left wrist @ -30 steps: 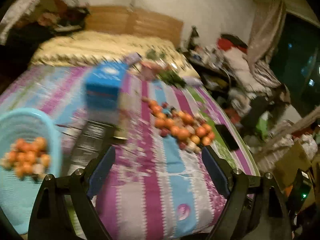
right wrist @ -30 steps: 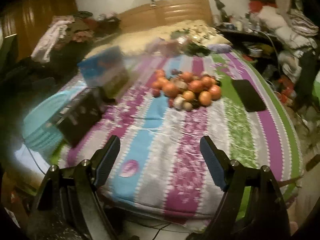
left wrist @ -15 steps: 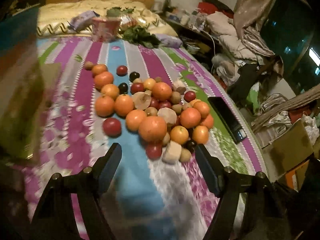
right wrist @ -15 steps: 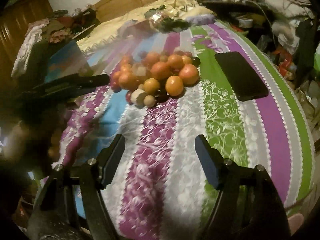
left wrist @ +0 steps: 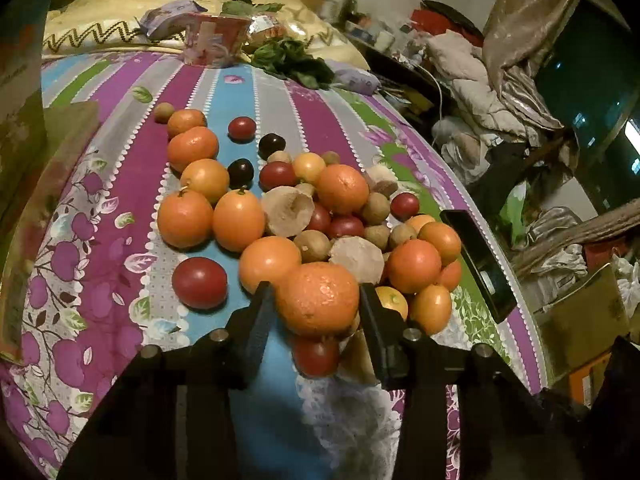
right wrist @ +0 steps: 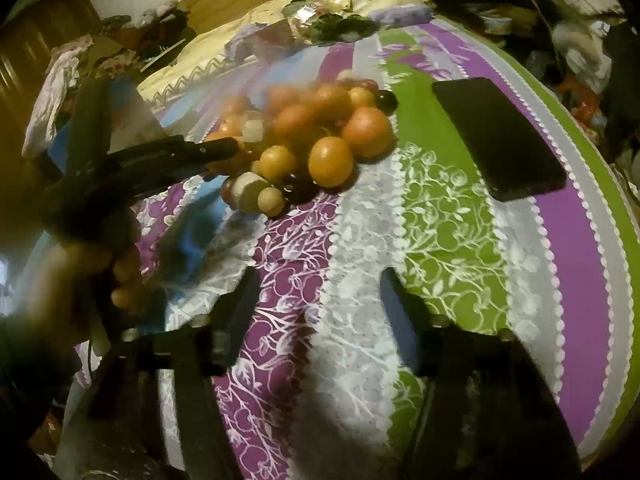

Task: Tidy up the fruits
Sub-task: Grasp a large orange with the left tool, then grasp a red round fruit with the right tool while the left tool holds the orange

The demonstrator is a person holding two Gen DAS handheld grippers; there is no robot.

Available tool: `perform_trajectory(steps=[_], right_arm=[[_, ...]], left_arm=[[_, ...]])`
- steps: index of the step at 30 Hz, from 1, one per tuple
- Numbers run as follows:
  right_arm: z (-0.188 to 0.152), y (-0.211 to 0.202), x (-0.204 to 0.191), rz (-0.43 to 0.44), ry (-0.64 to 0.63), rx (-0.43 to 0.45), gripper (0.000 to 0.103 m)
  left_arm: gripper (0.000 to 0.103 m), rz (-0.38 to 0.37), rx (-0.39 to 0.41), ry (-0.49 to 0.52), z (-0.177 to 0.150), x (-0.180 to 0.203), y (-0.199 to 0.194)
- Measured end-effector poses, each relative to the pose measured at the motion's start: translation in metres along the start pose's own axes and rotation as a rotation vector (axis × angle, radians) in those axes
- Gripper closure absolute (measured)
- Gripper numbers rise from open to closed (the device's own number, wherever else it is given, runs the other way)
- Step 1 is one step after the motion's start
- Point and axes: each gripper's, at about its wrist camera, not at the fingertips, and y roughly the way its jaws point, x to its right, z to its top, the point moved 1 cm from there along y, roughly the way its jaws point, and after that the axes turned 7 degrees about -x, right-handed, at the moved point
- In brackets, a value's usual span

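A heap of mixed fruit lies on the striped bedspread: oranges, red and dark plums, small brown longans and pale peeled pieces. My left gripper has its jaws either side of a large orange at the near edge of the heap, touching or nearly touching it. In the right wrist view the same heap sits ahead and left, with the left gripper reaching into it. My right gripper is open and empty above the bedspread, short of the heap.
A black phone lies on the bed right of the fruit, also in the right wrist view. Green leaves and packets lie near the pillow. A box edge stands at the left. Clutter lines the bed's right side.
My left gripper moved forward into the heap and its jaws narrowed around the large orange. My right gripper came closer to the bedspread and narrowed slightly.
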Motion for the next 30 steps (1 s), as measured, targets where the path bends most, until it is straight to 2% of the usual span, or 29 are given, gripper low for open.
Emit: perform_trajectory(steps=[3, 7, 10, 13, 14, 15, 18, 19, 20, 22, 23, 24, 26, 28, 30], right_arm=[[0.004, 0.004, -0.002, 0.000, 0.001, 0.004, 0.060], [0.013, 0.016, -0.010, 0.040, -0.016, -0.006, 0.060], [0.023, 0.032, -0.027, 0.102, -0.027, -0.028, 0.060], [0.030, 0.051, -0.046, 0.200, -0.011, -0.064, 0.060], [0.033, 0.064, -0.054, 0.259, -0.001, -0.100, 0.060], [0.034, 0.072, -0.057, 0.266, -0.003, -0.116, 0.060], [0.044, 0.085, -0.055, 0.236, -0.020, -0.111, 0.062], [0.048, 0.081, -0.049, 0.212, -0.013, -0.097, 0.066], [0.052, 0.072, -0.039, 0.173, -0.009, -0.069, 0.066], [0.055, 0.055, -0.028, 0.052, -0.010, -0.010, 0.054], [0.054, 0.045, -0.022, 0.035, -0.012, 0.014, 0.054], [0.051, 0.036, -0.019, 0.057, -0.010, 0.016, 0.054], [0.045, 0.027, -0.022, 0.038, -0.034, 0.023, 0.054], [0.039, 0.027, -0.031, 0.028, -0.063, 0.014, 0.054], [0.037, 0.033, -0.041, 0.054, -0.065, 0.000, 0.054]], left_arm=[[0.059, 0.001, 0.030, -0.011, -0.004, -0.004, -0.014], [0.059, 0.033, 0.066, -0.057, -0.022, -0.019, -0.045], [0.059, 0.071, 0.077, -0.081, -0.038, -0.030, -0.062], [0.059, 0.084, 0.077, -0.107, -0.047, -0.039, -0.071], [0.059, 0.083, 0.075, -0.114, -0.048, -0.042, -0.072], [0.059, 0.083, 0.074, -0.117, -0.049, -0.044, -0.072], [0.059, 0.079, 0.074, -0.128, -0.050, -0.049, -0.075], [0.059, 0.077, 0.076, -0.126, -0.051, -0.050, -0.077], [0.059, 0.076, 0.077, -0.125, -0.051, -0.050, -0.078], [0.059, 0.068, 0.084, -0.125, -0.053, -0.051, -0.082], [0.059, 0.063, 0.087, -0.127, -0.054, -0.052, -0.083], [0.059, 0.059, 0.088, -0.131, -0.055, -0.054, -0.084], [0.059, 0.053, 0.090, -0.140, -0.057, -0.056, -0.085], [0.059, 0.051, 0.085, -0.145, -0.060, -0.058, -0.085], [0.059, 0.051, 0.082, -0.148, -0.061, -0.059, -0.084]])
